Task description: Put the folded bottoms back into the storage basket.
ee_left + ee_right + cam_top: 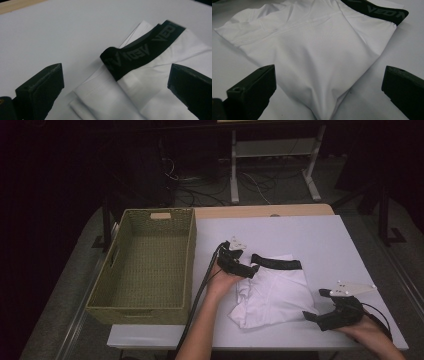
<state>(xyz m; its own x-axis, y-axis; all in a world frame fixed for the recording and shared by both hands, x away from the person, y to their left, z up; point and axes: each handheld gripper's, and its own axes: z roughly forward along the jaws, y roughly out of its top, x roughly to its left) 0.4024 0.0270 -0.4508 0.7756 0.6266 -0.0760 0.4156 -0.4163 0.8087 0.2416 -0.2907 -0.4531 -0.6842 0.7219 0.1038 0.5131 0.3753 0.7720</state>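
Observation:
A pair of white underwear [272, 292] with a black waistband [276, 263] lies folded on the white table [310, 235]. My left gripper [251, 269] hovers at the garment's upper left corner, open, with the waistband [140, 53] and white fabric [112, 100] between its wide-spread jaws. At the garment's lower right edge my right gripper [310, 316] is open too, its jaws straddling a pointed fold of the cloth [312, 62]. Neither gripper holds anything.
A green woven basket [145, 305] stands empty on the table's left side, close to my left forearm. A cable [197, 300] trails from the left gripper along the basket's right wall. Table legs and cables lie on the floor beyond.

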